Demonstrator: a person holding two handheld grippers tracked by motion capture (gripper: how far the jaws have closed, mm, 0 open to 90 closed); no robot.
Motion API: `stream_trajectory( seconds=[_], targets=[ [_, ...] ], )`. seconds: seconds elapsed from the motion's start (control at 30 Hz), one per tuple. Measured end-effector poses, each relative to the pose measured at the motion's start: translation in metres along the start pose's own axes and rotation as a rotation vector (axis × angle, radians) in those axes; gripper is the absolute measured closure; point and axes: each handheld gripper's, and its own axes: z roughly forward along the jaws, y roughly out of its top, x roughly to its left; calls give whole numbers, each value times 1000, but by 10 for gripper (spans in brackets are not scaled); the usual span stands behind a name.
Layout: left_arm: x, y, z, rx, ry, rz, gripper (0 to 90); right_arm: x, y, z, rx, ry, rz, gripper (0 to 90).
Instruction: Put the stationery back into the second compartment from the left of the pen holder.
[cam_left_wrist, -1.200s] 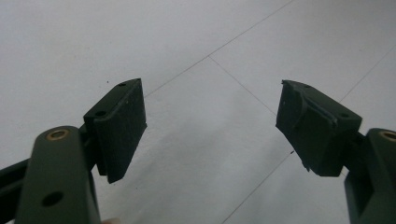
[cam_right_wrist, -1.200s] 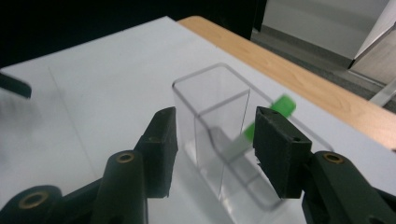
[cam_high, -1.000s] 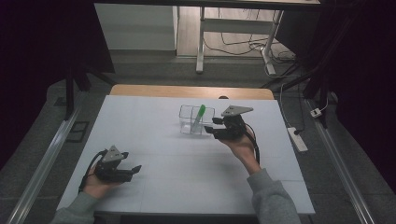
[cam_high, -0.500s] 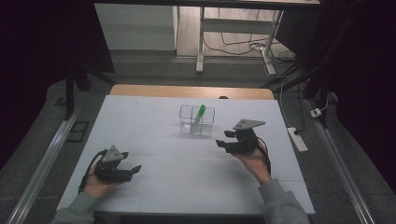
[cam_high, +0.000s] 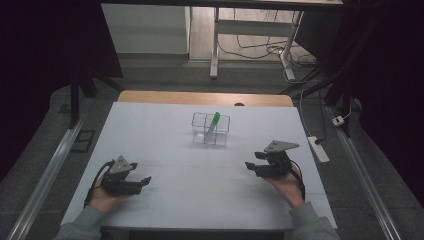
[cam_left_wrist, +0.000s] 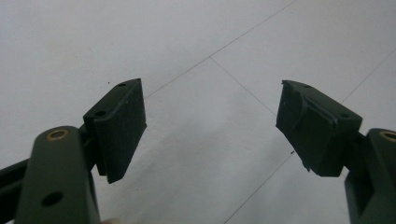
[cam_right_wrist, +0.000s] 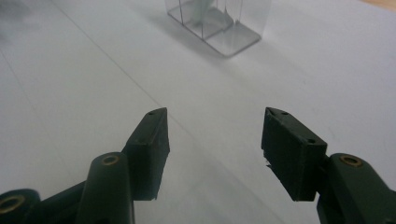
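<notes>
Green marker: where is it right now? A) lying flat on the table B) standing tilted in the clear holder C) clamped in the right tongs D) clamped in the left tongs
B: the green marker leans inside the clear holder, while the right tongs and the left tongs are both open with nothing between them.

Dim surroundings, evenly lit white table (cam_high: 200, 165), soft shadows, slight blur.
</notes>
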Motion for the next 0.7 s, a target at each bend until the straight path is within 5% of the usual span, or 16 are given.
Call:
stream_trajectory(
  seconds=[0.37, 0.7],
  targets=[
    [-1, 0, 0, 1, 3, 3, 239, -9, -37, -20, 23, -40, 29, 394],
    [-1, 0, 0, 1, 3, 6, 240, -9, -43, -21, 25, -39, 18, 385]
  ],
)
